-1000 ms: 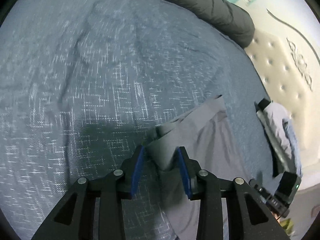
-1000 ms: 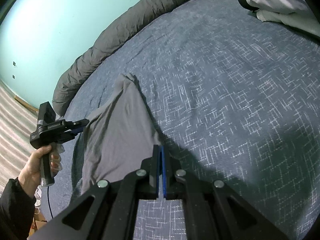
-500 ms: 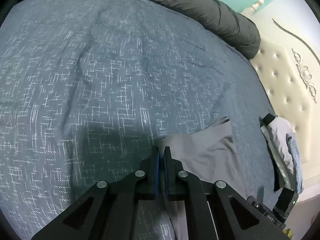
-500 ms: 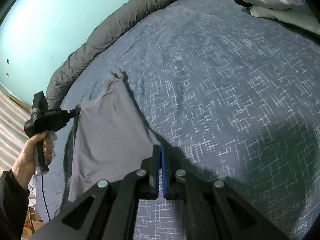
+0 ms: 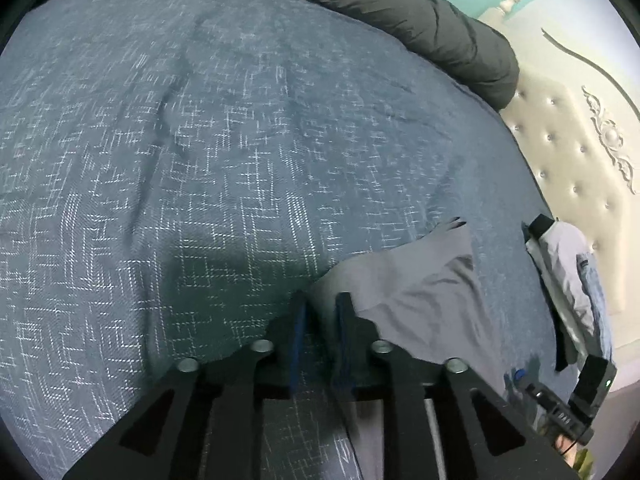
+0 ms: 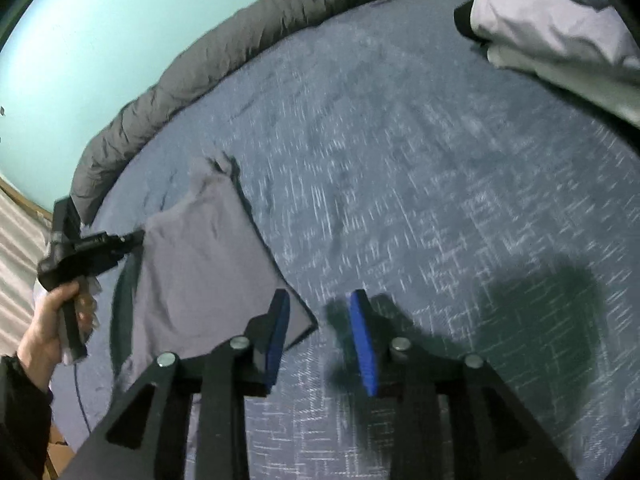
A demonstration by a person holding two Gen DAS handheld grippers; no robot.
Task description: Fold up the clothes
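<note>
One grey garment [image 6: 200,264] is lying spread on the one bed [image 6: 400,160]. Two claws are working here: the left claw [image 5: 322,308] and the right claw [image 6: 320,308], each showing two blue pads. One pile of folded clothes [image 6: 552,36] is sitting at the far corner. One dark rolled duvet [image 5: 420,12] is running along the edge. One hand [image 6: 44,336] is showing.

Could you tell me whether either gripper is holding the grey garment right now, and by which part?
Neither: the right gripper and left gripper are opening, the grey garment released at its corners.
</note>
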